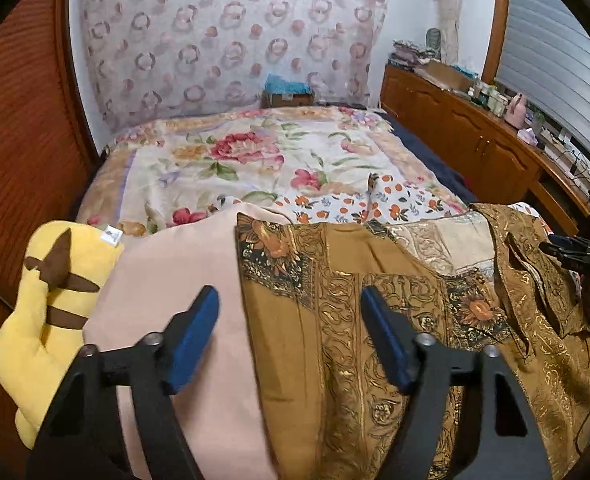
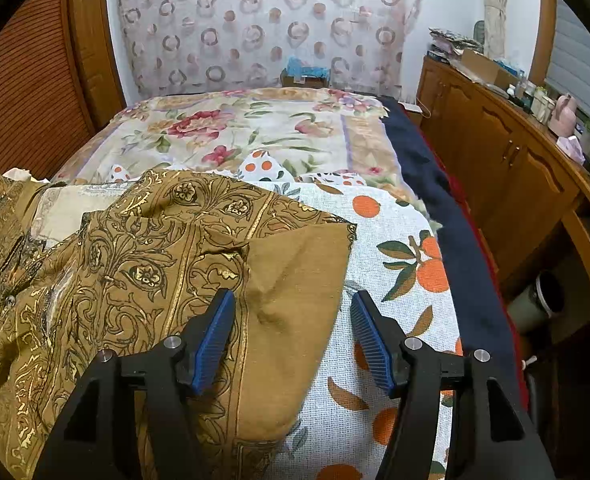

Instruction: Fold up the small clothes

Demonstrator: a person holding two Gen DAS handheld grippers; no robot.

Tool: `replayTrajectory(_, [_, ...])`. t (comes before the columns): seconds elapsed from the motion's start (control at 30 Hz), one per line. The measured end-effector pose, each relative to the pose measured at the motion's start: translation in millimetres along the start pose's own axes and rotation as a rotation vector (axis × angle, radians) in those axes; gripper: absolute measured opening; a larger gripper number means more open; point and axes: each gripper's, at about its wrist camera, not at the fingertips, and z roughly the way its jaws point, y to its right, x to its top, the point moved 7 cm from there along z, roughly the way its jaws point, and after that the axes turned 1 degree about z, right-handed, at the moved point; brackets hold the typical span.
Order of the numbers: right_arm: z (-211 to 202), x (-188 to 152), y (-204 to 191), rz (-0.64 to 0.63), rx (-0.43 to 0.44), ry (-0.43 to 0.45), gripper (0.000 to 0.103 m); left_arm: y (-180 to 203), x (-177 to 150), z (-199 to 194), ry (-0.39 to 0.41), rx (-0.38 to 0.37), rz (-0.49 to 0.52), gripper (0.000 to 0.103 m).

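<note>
Garment (image 1: 335,300) is the mustard gold-print piece, spread across the bed's near edge on top of the pink cloth (image 1: 183,280) and the orange-print sheet (image 2: 395,240); yellow plush (image 1: 55,300) sits off its left side. I've got the left gripper (image 1: 291,320) and right gripper (image 2: 293,328) both released and holding nothing. They hang over opposite ends, I'd guess so each can pinch an end for a fold.

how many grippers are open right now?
2. Left gripper is open over the brown garment's left edge; right gripper is open over its right edge. Neither holds cloth.
</note>
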Motion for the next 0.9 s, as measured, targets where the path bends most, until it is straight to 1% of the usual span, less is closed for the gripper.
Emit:
replayTrajectory(0.03, [0.1,-0.1,0.1,0.000,0.000,0.000,0.062,-2.2,1.0,5.1,-0.013,-0.006,-0.010,0.064])
replayTrajectory(0.1, [-0.1,-0.1,0.1,0.000,0.000,0.001,0.062,-5.9,3.6,12.3,-0.035,0.001,-0.006,0.056])
replayTrajectory(0.13, [-0.1,-0.2,0.0,0.000,0.000,0.001,0.062,-8.9,5.4,17.2,-0.045,0.010,0.000,0.055])
replayTrajectory(0.2, [0.1,-0.1,0.0,0.000,0.000,0.001,0.062,-15.1,8.5,27.1,-0.064,0.034,-0.001,0.048])
replayTrajectory(0.27, [0.4,0.0,0.2,0.000,0.001,0.000,0.062,-21.1,11.4,33.3,-0.074,0.034,-0.017,0.046])
replayTrajectory(0.37, [-0.9,0.1,-0.6,-0.008,-0.008,0.003,0.062,-27.1,13.2,40.2,-0.088,0.012,-0.049,0.042])
replayTrajectory(0.5, [-3.0,0.2,-2.6,-0.026,-0.028,0.008,0.062,-23.6,15.0,43.9,-0.093,0.035,-0.021,0.039])
replayTrajectory(0.53, [-3.4,0.0,-2.3,-0.025,-0.025,0.007,0.062,-22.4,14.9,42.9,-0.090,0.039,-0.011,0.037])
replayTrajectory(0.57, [-3.6,-0.2,-1.7,-0.022,-0.021,0.007,0.062,-20.7,15.8,41.8,-0.084,0.043,0.001,0.027])
replayTrajectory(0.6, [-3.4,-0.4,-1.4,-0.018,-0.016,0.006,0.062,-20.5,15.9,39.4,-0.077,0.044,0.009,0.010])
replayTrajectory(0.67, [-3.1,-0.1,-0.2,-0.014,-0.009,0.004,0.062,-13.7,17.1,31.6,-0.050,0.018,0.019,0.004])
replayTrajectory(0.77, [-3.2,-0.1,-0.2,-0.014,-0.008,0.005,0.062,-1.0,20.3,16.1,-0.003,-0.004,0.042,0.003])
replayTrajectory(0.83, [-2.6,0.2,0.5,-0.019,-0.013,0.005,0.062,11.3,21.3,3.4,0.027,-0.053,0.049,0.003])
replayTrajectory(0.9, [-1.4,0.9,3.0,-0.010,-0.001,0.001,0.062,25.3,22.9,-8.4,0.053,-0.057,0.077,0.003])
